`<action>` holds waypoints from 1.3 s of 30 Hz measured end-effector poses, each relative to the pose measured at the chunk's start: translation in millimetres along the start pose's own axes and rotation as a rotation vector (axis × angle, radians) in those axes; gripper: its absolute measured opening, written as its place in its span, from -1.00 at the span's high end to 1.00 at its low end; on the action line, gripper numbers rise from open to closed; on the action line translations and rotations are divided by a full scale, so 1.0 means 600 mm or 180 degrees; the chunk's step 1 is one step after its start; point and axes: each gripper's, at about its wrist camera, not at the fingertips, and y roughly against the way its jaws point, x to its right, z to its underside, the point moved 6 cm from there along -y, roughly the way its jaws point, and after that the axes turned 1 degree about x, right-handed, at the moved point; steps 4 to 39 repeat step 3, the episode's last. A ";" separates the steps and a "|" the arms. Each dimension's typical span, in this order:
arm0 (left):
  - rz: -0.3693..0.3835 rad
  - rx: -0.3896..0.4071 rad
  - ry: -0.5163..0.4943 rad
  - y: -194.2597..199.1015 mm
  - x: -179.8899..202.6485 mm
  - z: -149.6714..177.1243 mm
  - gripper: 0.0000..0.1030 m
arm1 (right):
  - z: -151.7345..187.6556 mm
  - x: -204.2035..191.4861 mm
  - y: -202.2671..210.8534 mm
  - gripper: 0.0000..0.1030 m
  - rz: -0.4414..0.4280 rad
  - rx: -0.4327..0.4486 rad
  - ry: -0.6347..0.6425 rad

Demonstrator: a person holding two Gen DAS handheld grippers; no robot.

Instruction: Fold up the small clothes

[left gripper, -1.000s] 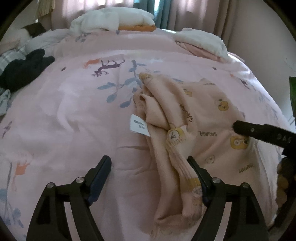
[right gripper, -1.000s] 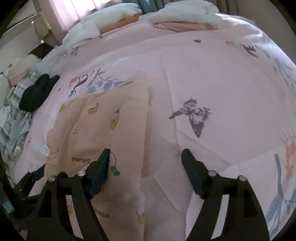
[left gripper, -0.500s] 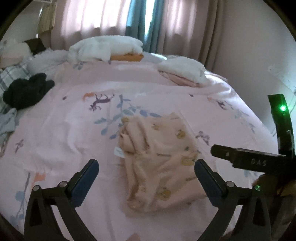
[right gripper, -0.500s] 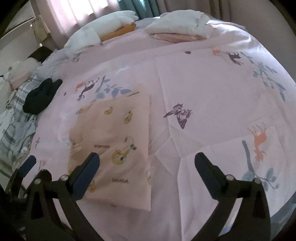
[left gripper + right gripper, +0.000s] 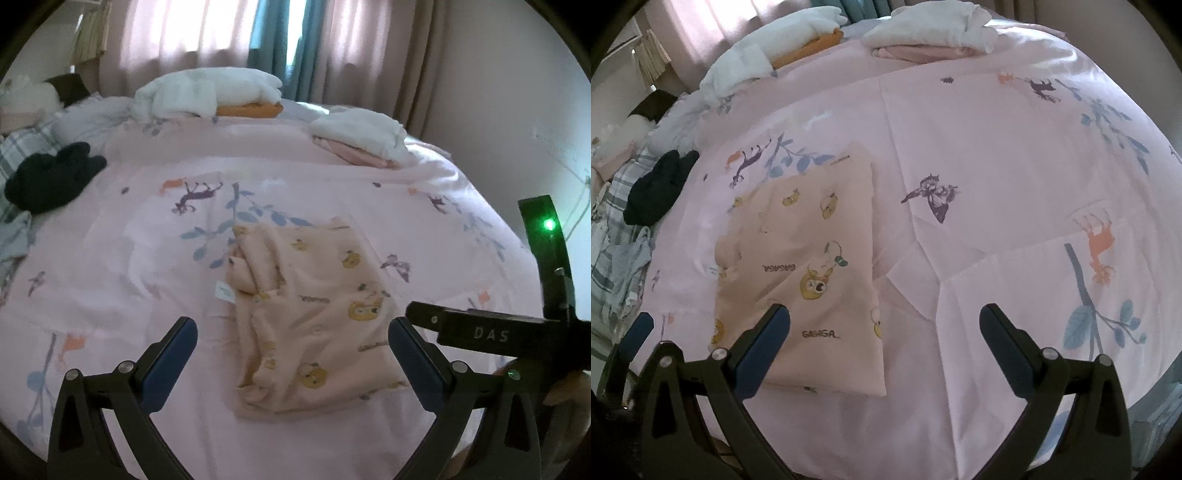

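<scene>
A small peach garment (image 5: 314, 310) printed with yellow cartoon animals lies folded on the pink bedspread (image 5: 155, 236), a white tag at its left edge. My left gripper (image 5: 291, 350) hovers above its near edge, open and holding nothing. In the right wrist view the same garment (image 5: 805, 258) lies flat to the left. My right gripper (image 5: 884, 339) is open and empty above the garment's right edge and the bare bedspread (image 5: 1015, 184). The right gripper's black body (image 5: 491, 332) shows at the right of the left wrist view.
Folded white and pink clothes (image 5: 362, 136) are stacked at the far right of the bed. A white and orange pile (image 5: 210, 96) lies at the back. A black garment (image 5: 51, 177) and plaid fabric (image 5: 617, 236) sit at the left. Curtains (image 5: 266, 40) hang behind.
Both grippers opened wide, let go of the peach garment and rose away from it. The garment now lies folded on the bed.
</scene>
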 end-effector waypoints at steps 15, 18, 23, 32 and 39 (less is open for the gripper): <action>-0.0101 0.0022 -0.0030 -0.001 -0.003 0.000 -0.98 | -0.002 0.001 -0.005 -1.00 0.0038 -0.0014 -0.0003; -0.0101 0.0022 -0.0030 -0.001 -0.003 0.000 -0.98 | -0.002 0.001 -0.005 -1.00 0.0038 -0.0014 -0.0003; -0.0101 0.0022 -0.0030 -0.001 -0.003 0.000 -0.98 | -0.002 0.001 -0.005 -1.00 0.0038 -0.0014 -0.0003; -0.0101 0.0022 -0.0030 -0.001 -0.003 0.000 -0.98 | -0.002 0.001 -0.005 -1.00 0.0038 -0.0014 -0.0003; -0.0101 0.0022 -0.0030 -0.001 -0.003 0.000 -0.98 | -0.002 0.001 -0.005 -1.00 0.0038 -0.0014 -0.0003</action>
